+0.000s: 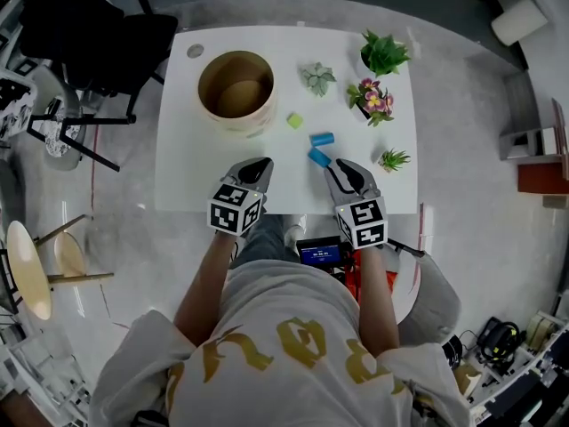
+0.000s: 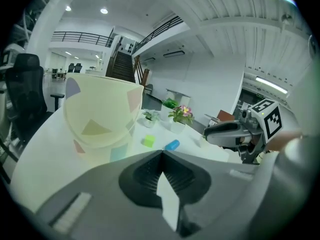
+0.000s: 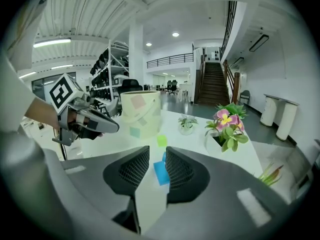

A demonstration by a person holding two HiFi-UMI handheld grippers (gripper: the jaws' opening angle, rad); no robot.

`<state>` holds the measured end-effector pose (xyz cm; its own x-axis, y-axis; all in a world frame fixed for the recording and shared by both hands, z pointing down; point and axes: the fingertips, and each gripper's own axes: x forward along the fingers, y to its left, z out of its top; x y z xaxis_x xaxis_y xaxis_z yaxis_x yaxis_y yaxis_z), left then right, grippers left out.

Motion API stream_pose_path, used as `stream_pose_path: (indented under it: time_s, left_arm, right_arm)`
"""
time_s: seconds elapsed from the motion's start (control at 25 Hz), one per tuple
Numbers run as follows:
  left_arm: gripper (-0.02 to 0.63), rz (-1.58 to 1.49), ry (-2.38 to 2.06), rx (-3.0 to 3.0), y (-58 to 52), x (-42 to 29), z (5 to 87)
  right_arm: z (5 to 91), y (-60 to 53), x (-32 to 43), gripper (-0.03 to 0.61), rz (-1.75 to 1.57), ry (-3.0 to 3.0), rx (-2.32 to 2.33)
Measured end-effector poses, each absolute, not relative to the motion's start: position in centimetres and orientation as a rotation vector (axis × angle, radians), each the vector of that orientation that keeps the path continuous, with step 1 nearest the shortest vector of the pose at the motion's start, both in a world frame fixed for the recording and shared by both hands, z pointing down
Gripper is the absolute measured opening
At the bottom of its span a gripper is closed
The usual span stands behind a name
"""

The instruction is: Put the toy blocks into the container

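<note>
White table (image 1: 191,172). Far left: the round cream container (image 1: 233,121), upright and open on top; I cannot make out any block inside it. My left gripper (image 1: 258,165) hovers over the near edge of the table, in front of the container and apart from it; its jaws are pressed together, nothing between them (image 2: 161,154). Right of the container, the green block (image 1: 294,120) lies on the table by itself. Next, the blue cylinder (image 1: 322,138) lies on its side, and just in front of it is the flat blue block (image 1: 317,157). My right gripper (image 1: 338,167) has its jaws apart around that blue block (image 3: 161,173). The block sits against one jaw, with a gap on the other side; not clamped. Far right, along the table edge: a small succulent (image 1: 316,78), a leafy plant (image 1: 384,53), a pink-flowered pot (image 1: 373,98) and a small spiky plant (image 1: 392,158).
</note>
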<state>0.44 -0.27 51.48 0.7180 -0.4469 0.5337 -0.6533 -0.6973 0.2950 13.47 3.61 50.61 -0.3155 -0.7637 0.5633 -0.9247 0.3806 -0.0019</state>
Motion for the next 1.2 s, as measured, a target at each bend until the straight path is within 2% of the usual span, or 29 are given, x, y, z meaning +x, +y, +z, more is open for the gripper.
stream_pose_path:
  time_s: [1.2]
  left_arm:
    - [0.000, 0.753, -0.661, 2.405, -2.6, 0.2, 57.7]
  right_arm:
    - [59.6, 1.0, 12.8, 0.161, 0.542, -1.979, 1.189]
